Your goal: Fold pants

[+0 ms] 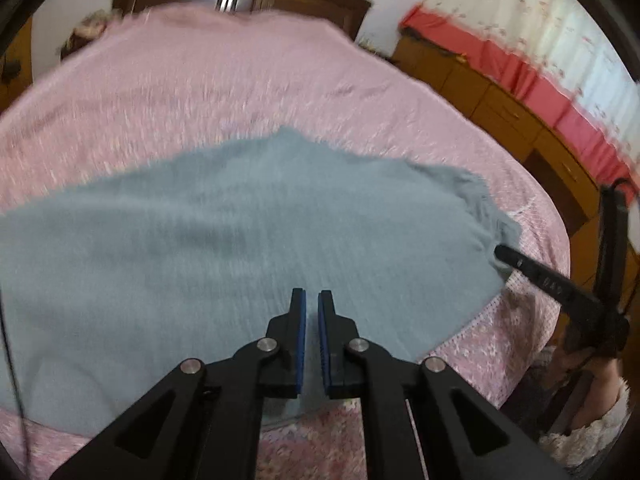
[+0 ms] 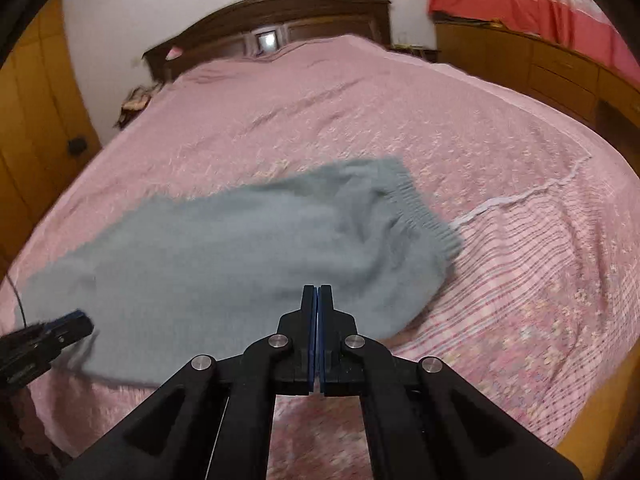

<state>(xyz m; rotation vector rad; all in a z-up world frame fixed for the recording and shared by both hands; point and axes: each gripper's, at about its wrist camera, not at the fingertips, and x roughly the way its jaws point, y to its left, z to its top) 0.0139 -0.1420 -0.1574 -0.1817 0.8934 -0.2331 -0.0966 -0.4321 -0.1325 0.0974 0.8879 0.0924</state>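
Blue-grey knit pants (image 1: 240, 232) lie spread flat on the pink bedspread (image 1: 200, 80), ribbed waistband (image 1: 480, 200) to the right. My left gripper (image 1: 312, 294) hovers over the near part of the pants with a narrow gap between its blue pads and nothing in it. My right gripper (image 2: 317, 289) is shut, pads together, above the pants (image 2: 240, 248) near the waistband (image 2: 424, 208); no cloth shows between the pads. In the left wrist view the right gripper (image 1: 502, 252) has its tip at the pants' right edge. The left gripper (image 2: 82, 320) shows at the pants' left end.
The bed fills both views, with a dark wooden headboard (image 2: 280, 12) at the far end. Wooden cabinets (image 1: 500, 108) and a red-and-floral curtain (image 1: 540, 40) run along the right. A wooden wardrobe (image 2: 32, 120) stands left. A person's sleeve (image 1: 592, 428) is at the bed's near right corner.
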